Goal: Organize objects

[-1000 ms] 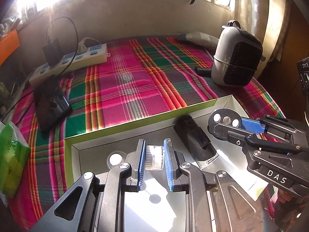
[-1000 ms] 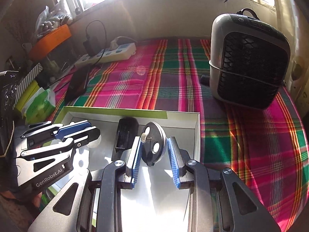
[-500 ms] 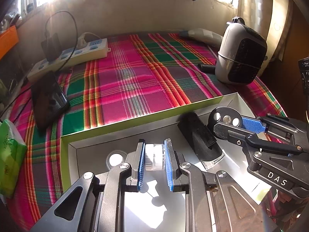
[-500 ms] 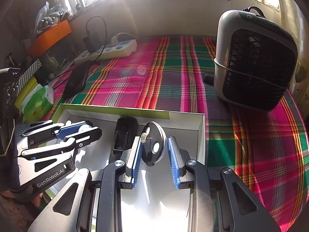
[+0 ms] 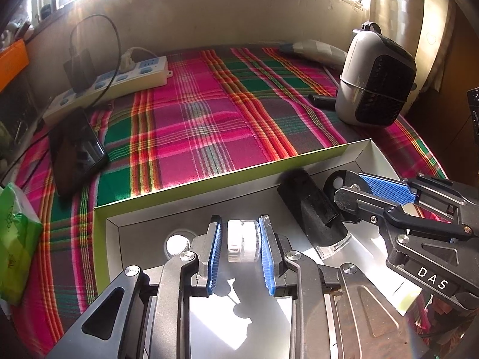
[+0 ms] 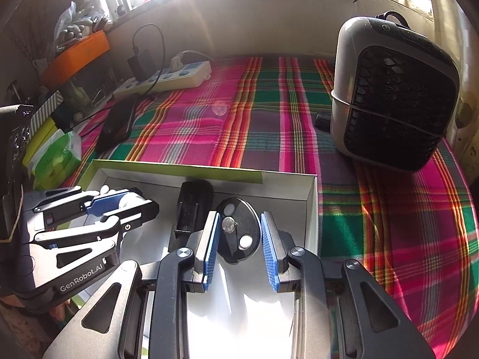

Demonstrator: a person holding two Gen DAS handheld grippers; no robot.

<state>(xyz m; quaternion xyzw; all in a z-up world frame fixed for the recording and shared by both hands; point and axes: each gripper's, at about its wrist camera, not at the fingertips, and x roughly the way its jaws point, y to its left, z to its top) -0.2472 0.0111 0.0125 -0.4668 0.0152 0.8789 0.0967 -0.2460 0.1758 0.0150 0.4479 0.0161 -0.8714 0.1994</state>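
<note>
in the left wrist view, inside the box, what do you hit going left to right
small white cap → clear round jar between the left gripper pads → black block → black disc → right gripper

Both fisheye cams are riding on the grippers, looking fwd and steeply down, close over the white box (image 5: 371,149) at frame bottom. Left cam is catching the right gripper (image 5: 356,193) at lower right; right cam is catching the left gripper (image 6: 131,203) at lower left. Both are sharing the box, plaid cloth (image 6: 269,119), heater (image 6: 392,89), power strip (image 5: 119,80).
</note>
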